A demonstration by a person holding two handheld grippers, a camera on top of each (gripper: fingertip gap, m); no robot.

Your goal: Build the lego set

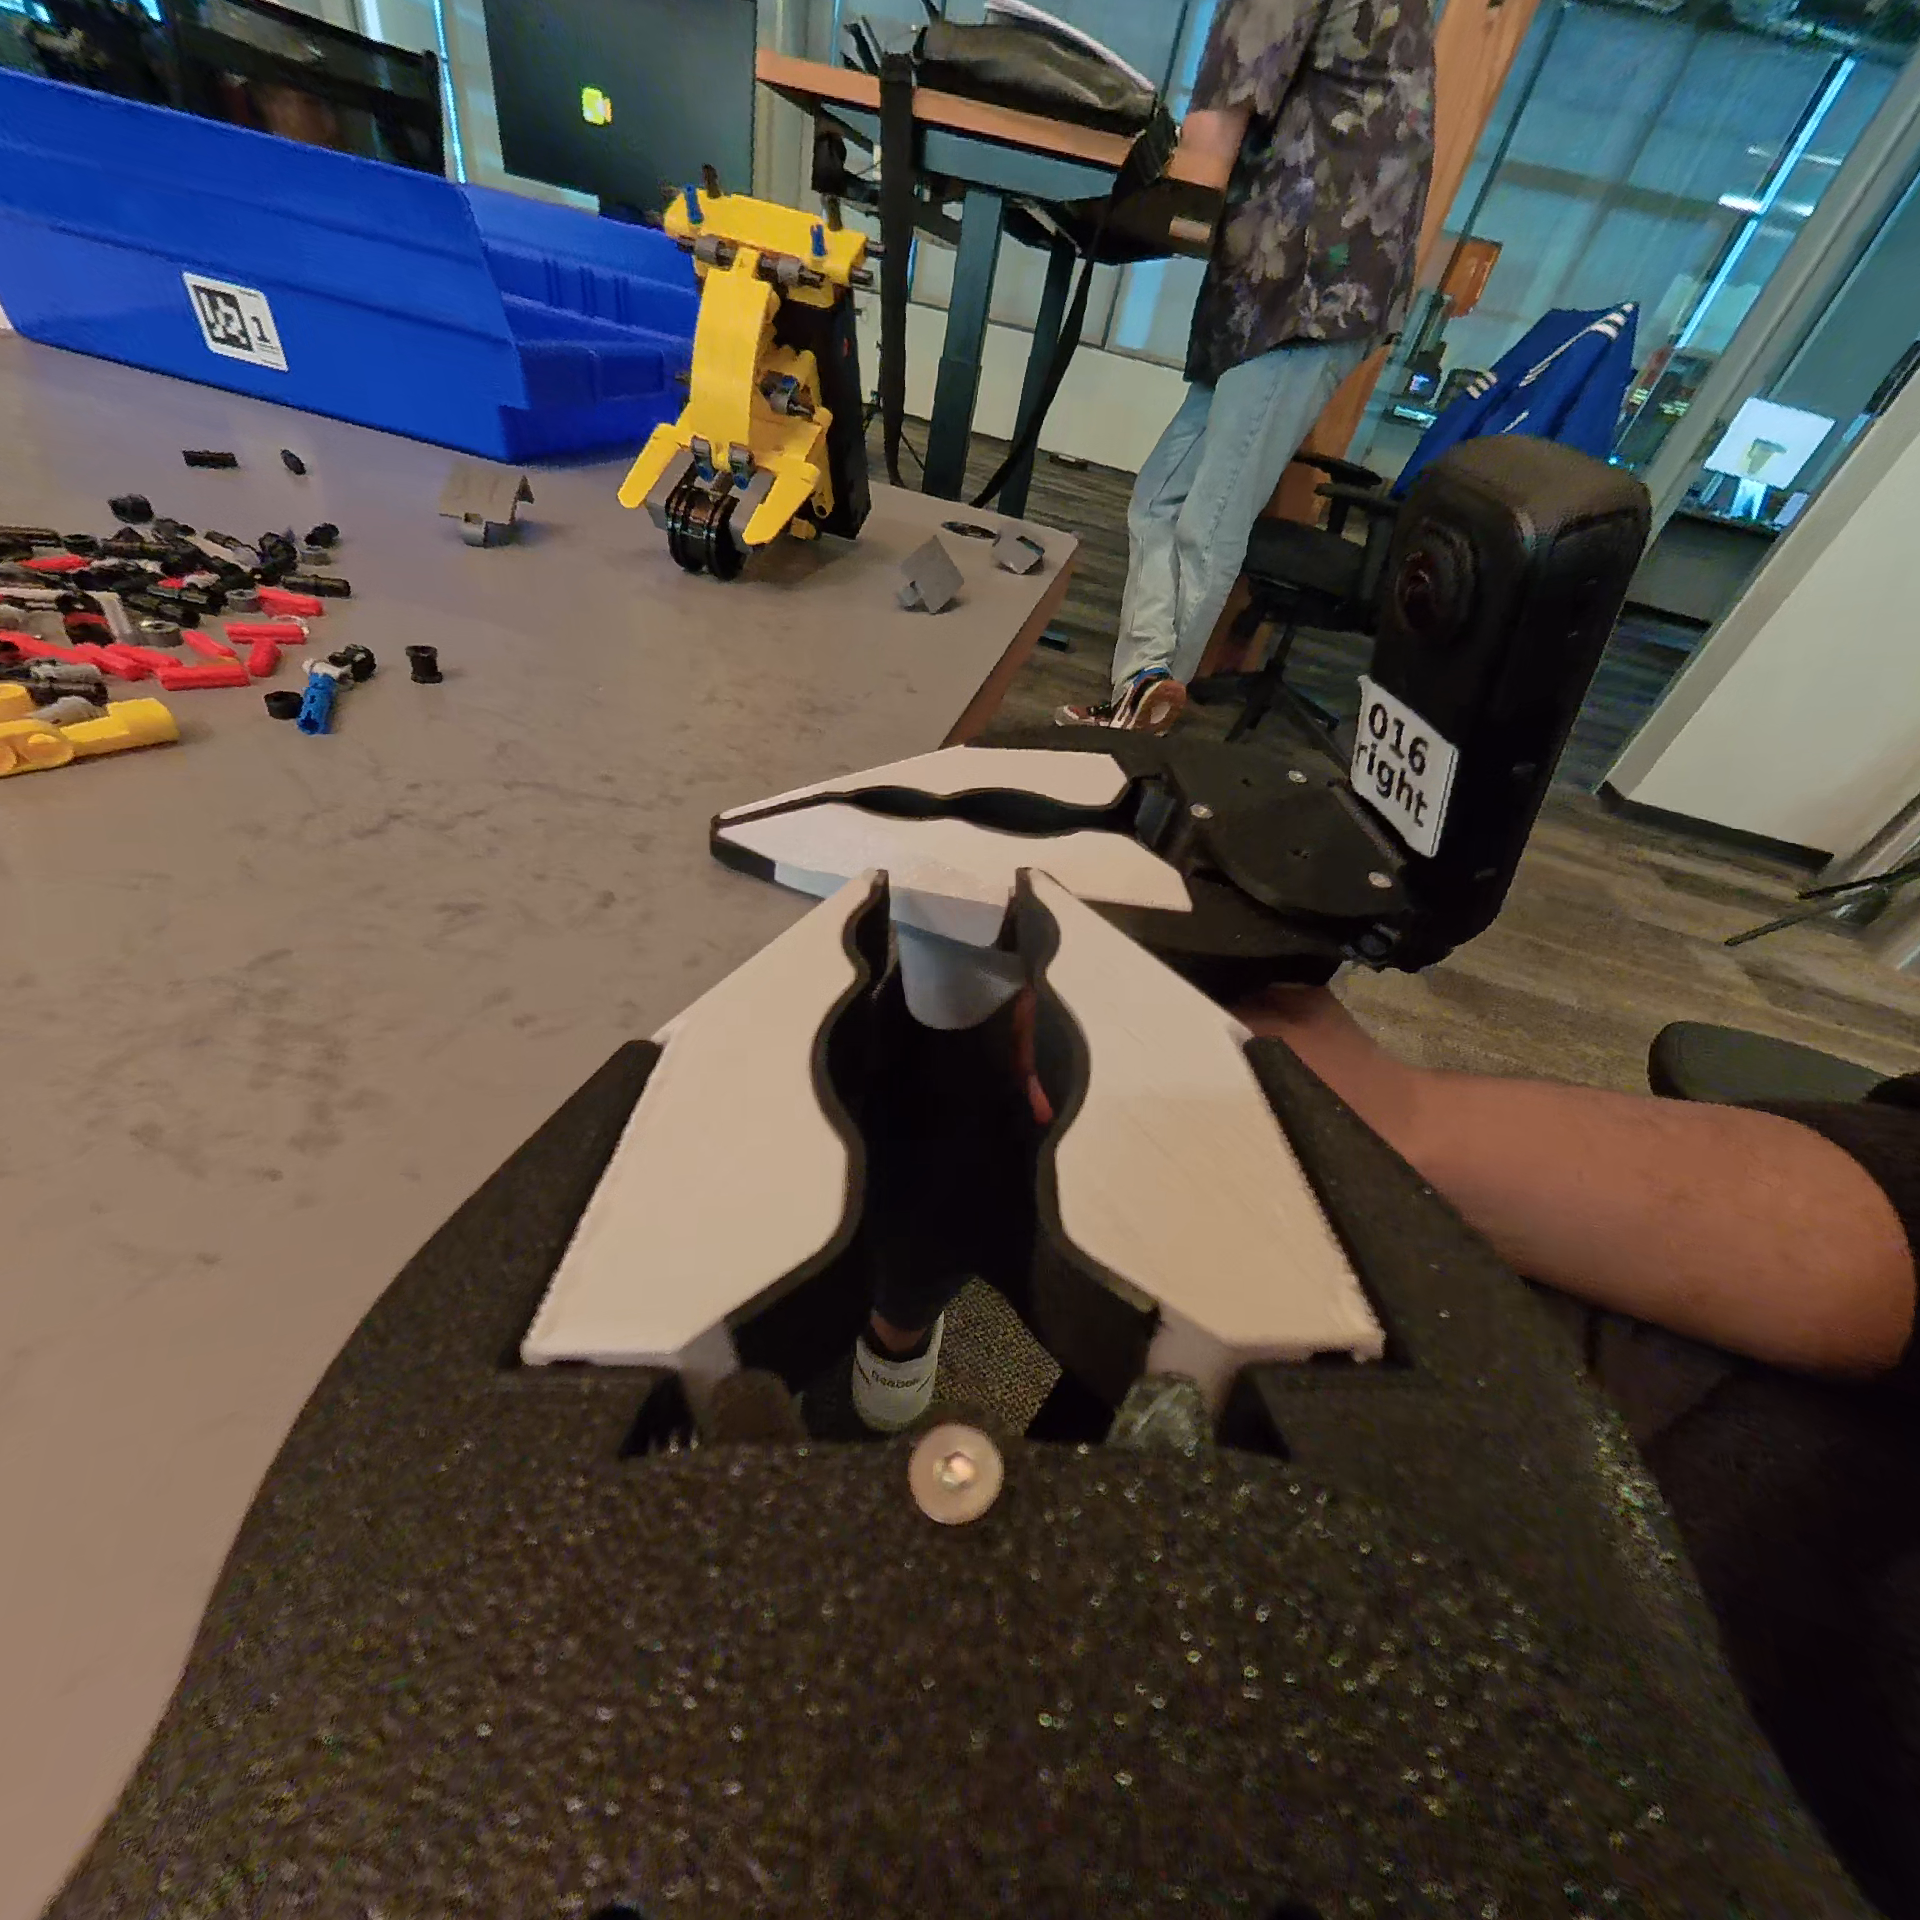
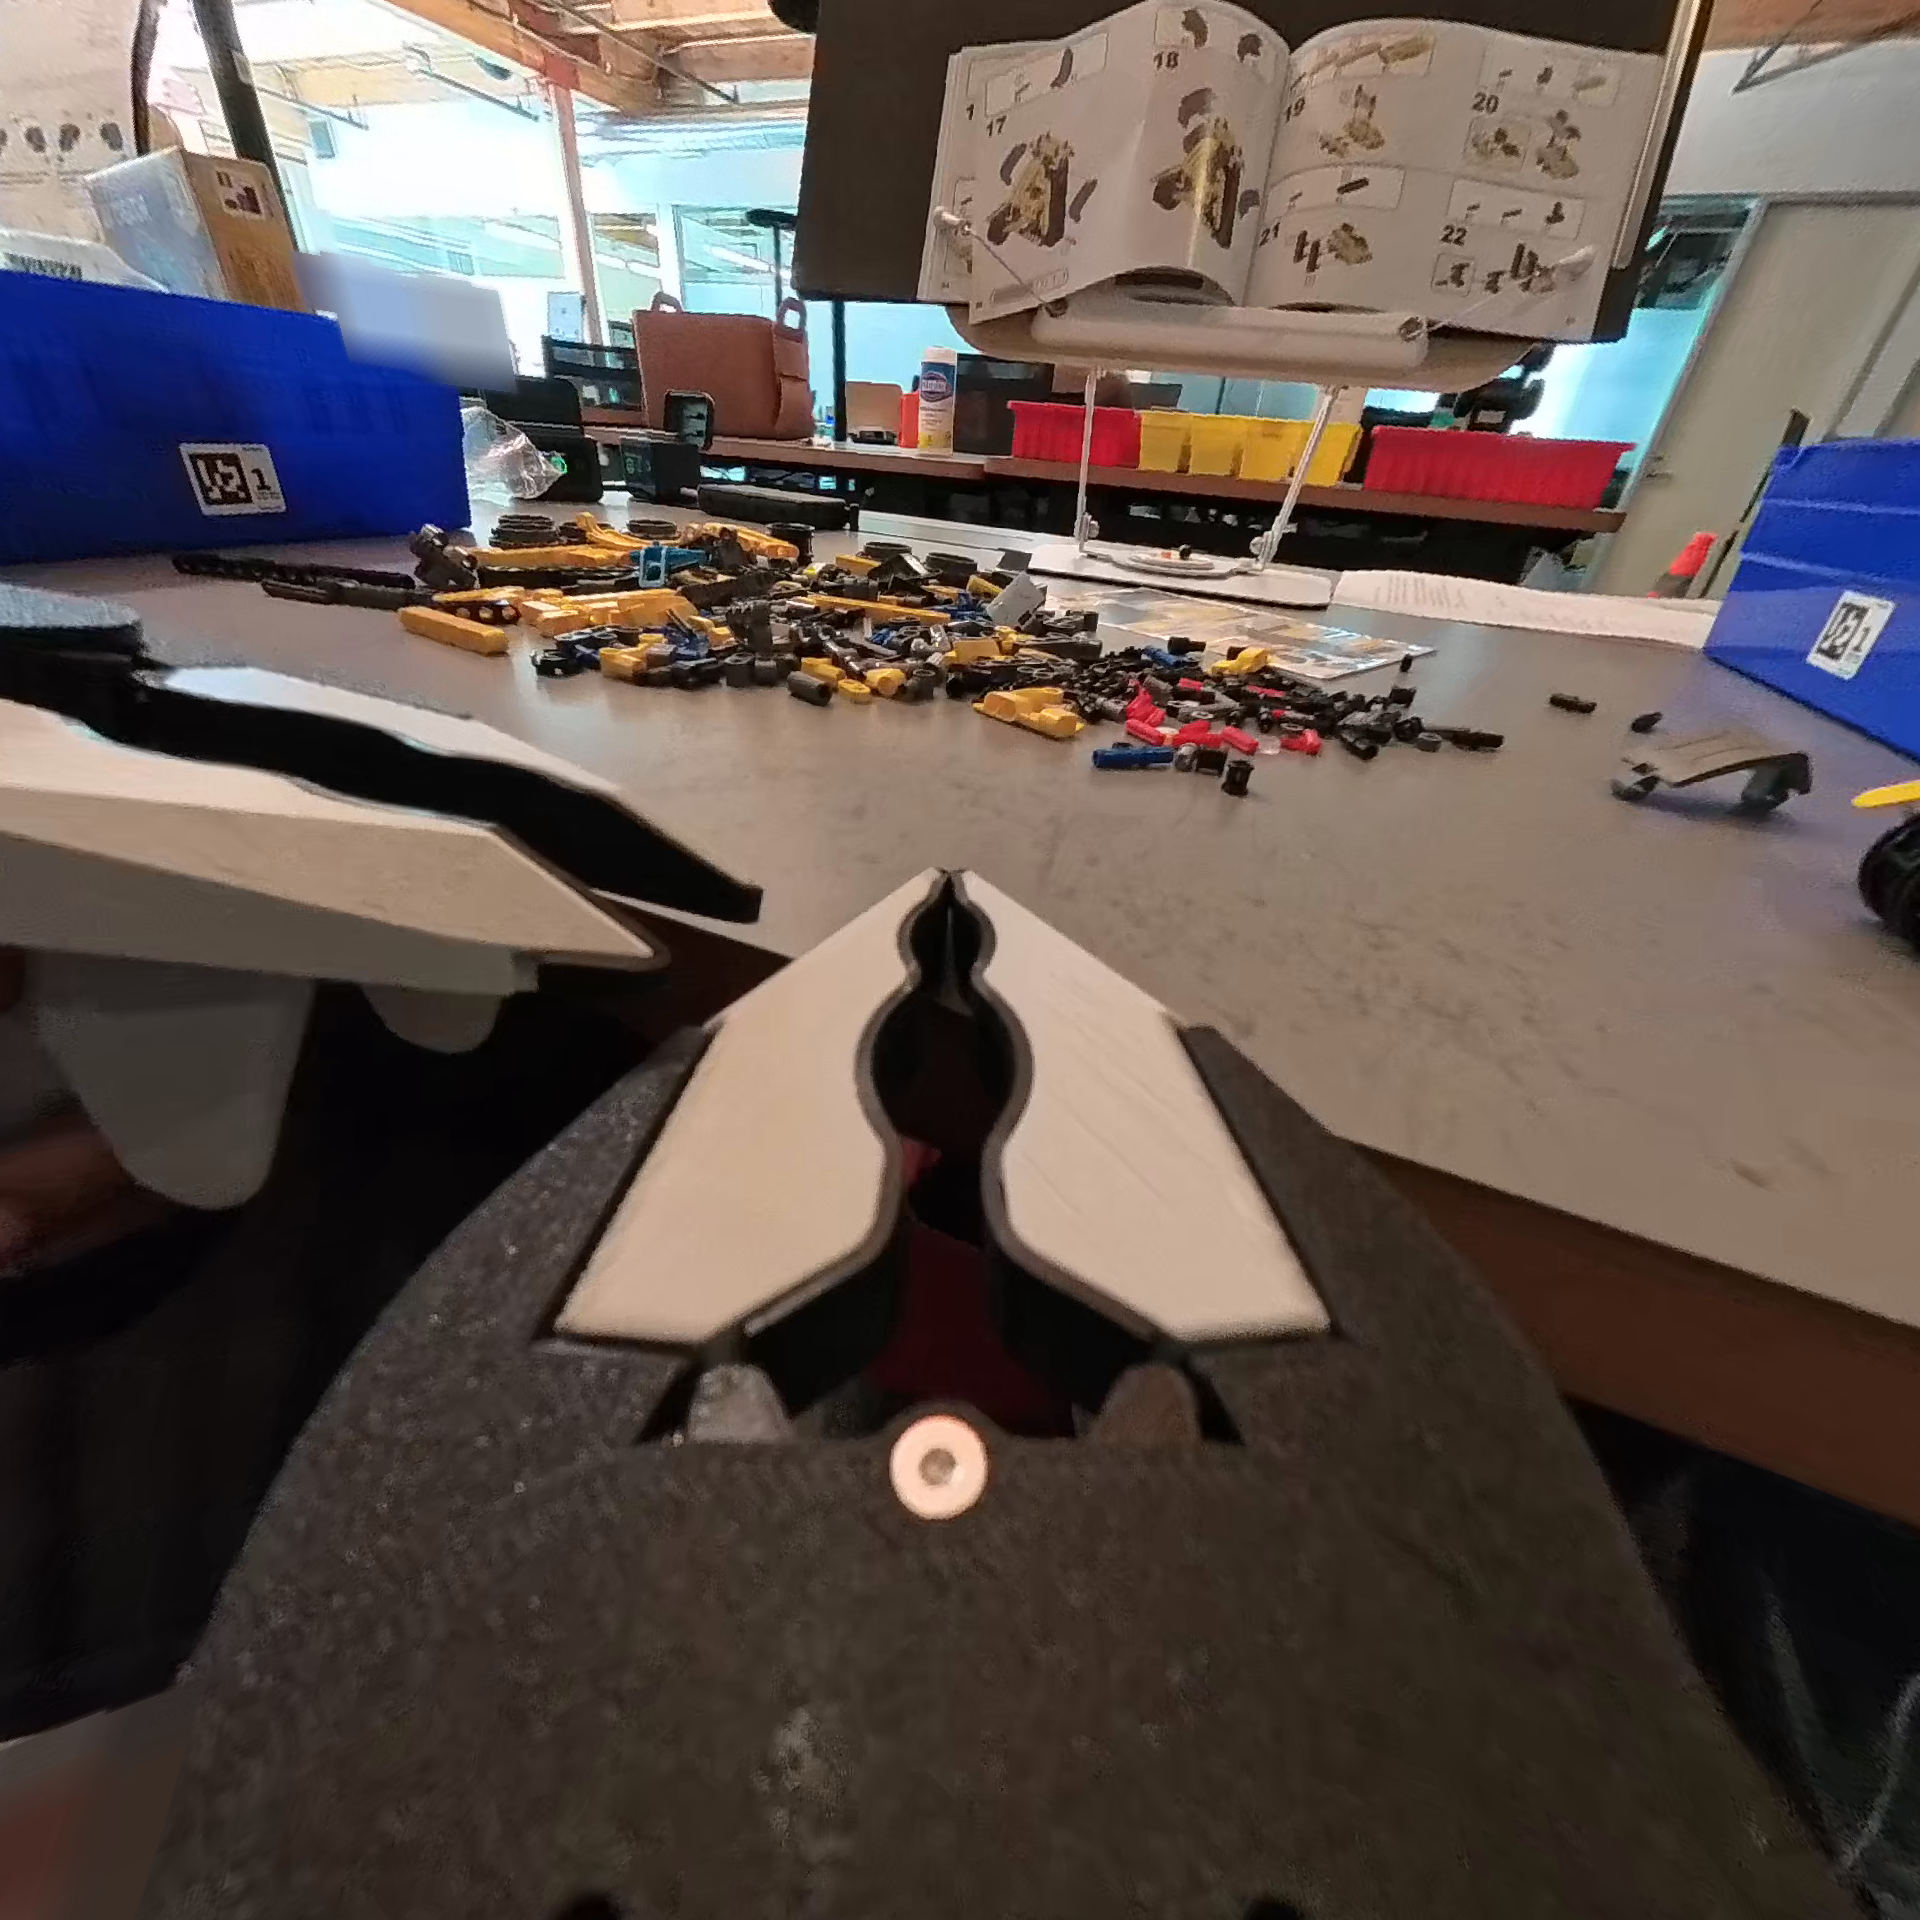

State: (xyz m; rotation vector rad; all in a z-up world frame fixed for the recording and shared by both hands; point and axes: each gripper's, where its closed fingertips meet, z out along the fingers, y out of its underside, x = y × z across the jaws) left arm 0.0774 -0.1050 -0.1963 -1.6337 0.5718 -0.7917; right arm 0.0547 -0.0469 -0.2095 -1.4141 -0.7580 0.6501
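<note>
Both empty: left hand-held gripper (image 1: 948,891) slightly parted, right hand-held gripper (image 2: 951,883) closed, held off the tabletop (image 2: 1351,935) edge at centre frame, loose bricks (image 2: 935,655) beyond, untouched.

Bare grey table (image 2: 1299,935) lies ahead of the right gripper (image 2: 951,883) (jaws closed). Loose-parts pile (image 2: 935,655) blocks farther back; blue bin (image 2: 208,416) walls the left. Left gripper (image 1: 951,883) crosses close beside it, tips nearly touching.
</note>
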